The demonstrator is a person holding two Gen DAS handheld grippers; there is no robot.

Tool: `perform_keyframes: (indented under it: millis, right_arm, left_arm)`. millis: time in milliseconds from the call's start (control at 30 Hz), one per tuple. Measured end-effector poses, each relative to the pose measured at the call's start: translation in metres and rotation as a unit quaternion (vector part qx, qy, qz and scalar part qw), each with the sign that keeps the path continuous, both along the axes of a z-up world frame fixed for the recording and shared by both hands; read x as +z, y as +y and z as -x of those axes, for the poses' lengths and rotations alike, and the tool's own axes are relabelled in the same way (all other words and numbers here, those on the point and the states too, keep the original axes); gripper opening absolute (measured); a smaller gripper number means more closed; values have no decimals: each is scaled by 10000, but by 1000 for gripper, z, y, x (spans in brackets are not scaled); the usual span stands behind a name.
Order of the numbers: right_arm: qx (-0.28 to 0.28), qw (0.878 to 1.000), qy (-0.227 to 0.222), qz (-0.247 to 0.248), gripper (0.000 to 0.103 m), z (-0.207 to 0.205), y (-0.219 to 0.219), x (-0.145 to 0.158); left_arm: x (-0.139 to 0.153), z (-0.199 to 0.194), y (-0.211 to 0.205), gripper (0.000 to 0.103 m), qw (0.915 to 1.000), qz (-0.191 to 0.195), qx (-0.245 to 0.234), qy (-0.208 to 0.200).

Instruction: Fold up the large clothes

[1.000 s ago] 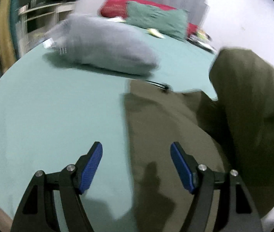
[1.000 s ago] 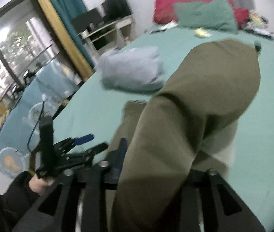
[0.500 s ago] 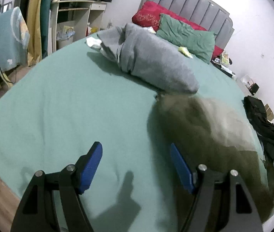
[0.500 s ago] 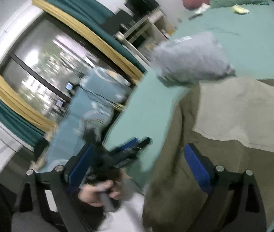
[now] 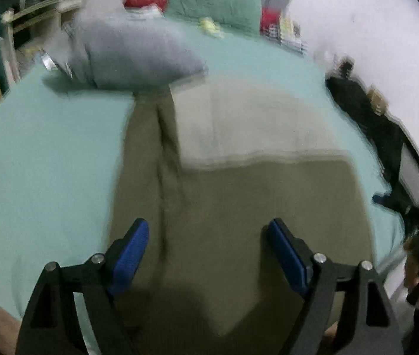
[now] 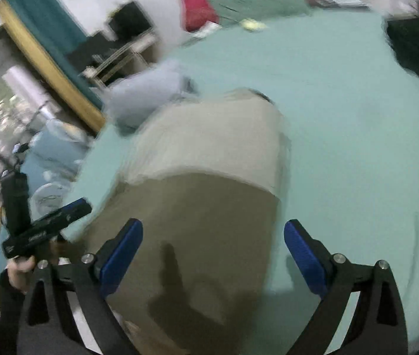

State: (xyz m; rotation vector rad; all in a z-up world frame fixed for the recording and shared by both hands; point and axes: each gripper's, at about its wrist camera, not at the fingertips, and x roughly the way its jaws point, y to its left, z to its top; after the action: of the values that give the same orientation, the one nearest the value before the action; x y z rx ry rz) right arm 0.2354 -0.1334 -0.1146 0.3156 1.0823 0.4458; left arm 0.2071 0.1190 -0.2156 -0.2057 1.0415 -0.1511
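An olive-green garment [image 5: 239, 207] lies flat on the teal bed sheet [image 5: 47, 162], with a paler beige part [image 5: 253, 127] at its far end. It also shows in the right wrist view [image 6: 203, 222]. My left gripper [image 5: 209, 245] is open and empty, hovering over the garment's near end. My right gripper [image 6: 212, 251] is open and empty above the same garment. The left gripper [image 6: 47, 224] shows in the right wrist view at the left. Both views are motion-blurred.
A grey garment heap [image 5: 132, 56] lies beyond the olive garment. Red and green pillows [image 5: 212, 6] sit at the headboard. Dark clothing [image 5: 366, 112] lies at the bed's right edge. A shelf unit [image 6: 121, 56] and curtained window [image 6: 17, 88] stand to the left.
The right gripper let go of the olive garment, which dropped flat onto the bed. Both grippers swung back over its near end and stand open.
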Motion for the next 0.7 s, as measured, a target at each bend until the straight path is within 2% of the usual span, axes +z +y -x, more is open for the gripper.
perform_keyframes:
  millis: [67,133,200,267,333,467,500,600,700]
  right_arm:
    - [-41,9989,244,-392,96,10,-13,-20]
    - [36,9966,377,-729,96,22,-14,-34]
    - [281,9927,527,-1048,96,35,-5,-51]
    - [472,9844,638,-1569,96,47,3,-66]
    - [544,9876,379,-1426,93,55,15,-67]
    - [707,9874,266,-1392,51,52,11,-53]
    - [734,9884,165,-1319,46,51,13,-48]
    - [576,9918,124,-1137,43,50,12,-38]
    - [519,9942,84,-938,41,59,-4,-30]
  left_arm:
    - [-19,9,-5,67,9998,151,40,151]
    - [-25,19,-6,56,9998,160,9,126]
    - [-26,27,-6,53,9998,120,85,136]
    - [-31,33,-9,52,9994,77,228,268]
    - [-32,40,-10,52,9989,1,335,323]
    - [-21,50,-10,52,9980,115,565,263]
    - [-18,51,-12,52,9981,104,561,235]
    - [3,56,-23,57,9991,14,407,79]
    - [32,59,-34,68,9994,93,228,-224]
